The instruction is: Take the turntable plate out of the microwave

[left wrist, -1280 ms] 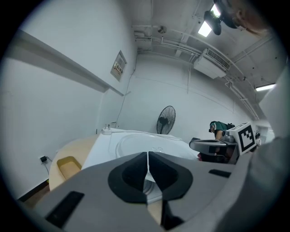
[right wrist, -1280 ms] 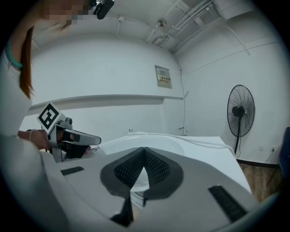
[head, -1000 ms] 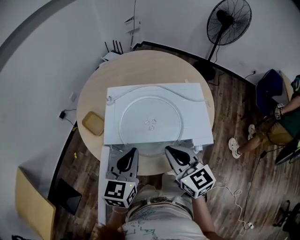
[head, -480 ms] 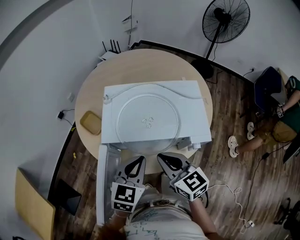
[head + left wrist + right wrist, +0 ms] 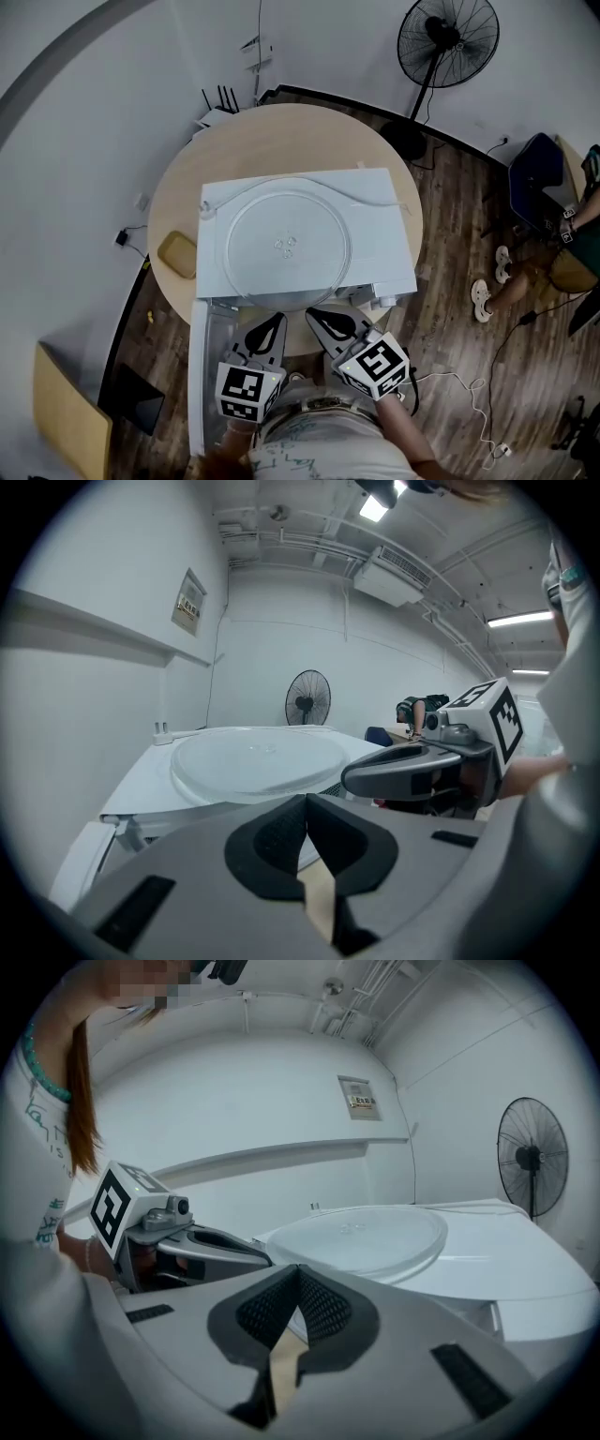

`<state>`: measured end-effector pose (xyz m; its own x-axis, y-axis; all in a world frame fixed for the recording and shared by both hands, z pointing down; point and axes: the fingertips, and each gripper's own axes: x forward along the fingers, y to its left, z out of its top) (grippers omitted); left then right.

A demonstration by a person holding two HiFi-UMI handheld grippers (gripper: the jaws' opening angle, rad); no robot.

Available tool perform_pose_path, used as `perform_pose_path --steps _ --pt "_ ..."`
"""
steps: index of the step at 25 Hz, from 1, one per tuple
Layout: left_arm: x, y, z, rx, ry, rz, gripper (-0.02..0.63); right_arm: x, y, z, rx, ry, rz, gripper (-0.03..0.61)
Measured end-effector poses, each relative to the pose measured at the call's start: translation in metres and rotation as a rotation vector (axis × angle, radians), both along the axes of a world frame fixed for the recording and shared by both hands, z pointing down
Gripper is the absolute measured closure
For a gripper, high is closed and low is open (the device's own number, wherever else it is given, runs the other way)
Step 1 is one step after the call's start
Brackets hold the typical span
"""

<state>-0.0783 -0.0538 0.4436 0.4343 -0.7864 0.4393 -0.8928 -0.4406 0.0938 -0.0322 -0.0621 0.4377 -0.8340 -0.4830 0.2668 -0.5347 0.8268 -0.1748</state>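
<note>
Left gripper (image 5: 276,322): jaws pressed together with nothing between them; it hovers just before the front of the microwave (image 5: 380,248), on the door side
Right gripper (image 5: 316,316): clenched as well and empty; just beside the left one, near the middle of the microwave's front edge
Door (image 5: 198,366): swung open at the microwave's front left corner; it reaches back towards the person, left of the left gripper
Turntable plate (image 5: 286,247): a clear glass disc lying flat on the microwave's white top, its near rim reaching the front edge; apart from both grippers
Cable (image 5: 367,195): thin and white; it lies along the back of the microwave's top, behind the plate
Tan pad (image 5: 176,255): on the round table (image 5: 281,136), just left of the microwave
Fan (image 5: 448,43): on the floor, well behind the microwave to the right
</note>
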Motion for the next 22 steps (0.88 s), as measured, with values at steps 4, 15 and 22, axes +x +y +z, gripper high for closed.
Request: perform_pose_path --steps 4,15,22 --pt "0.001 -0.012 0.0 -0.002 0.01 -0.01 0.6 0.001 -0.013 0.0 0.0 -0.004 0.002 0.588" --pt "0.007 -0.035 0.001 -0.005 0.009 -0.036 0.6 0.003 -0.037 -0.002 0.025 0.032 -0.004 0.588" --pt "0.011 -0.038 0.001 -0.014 0.044 -0.05 0.598 0.001 -0.039 -0.001 0.03 0.043 -0.011 0.588"
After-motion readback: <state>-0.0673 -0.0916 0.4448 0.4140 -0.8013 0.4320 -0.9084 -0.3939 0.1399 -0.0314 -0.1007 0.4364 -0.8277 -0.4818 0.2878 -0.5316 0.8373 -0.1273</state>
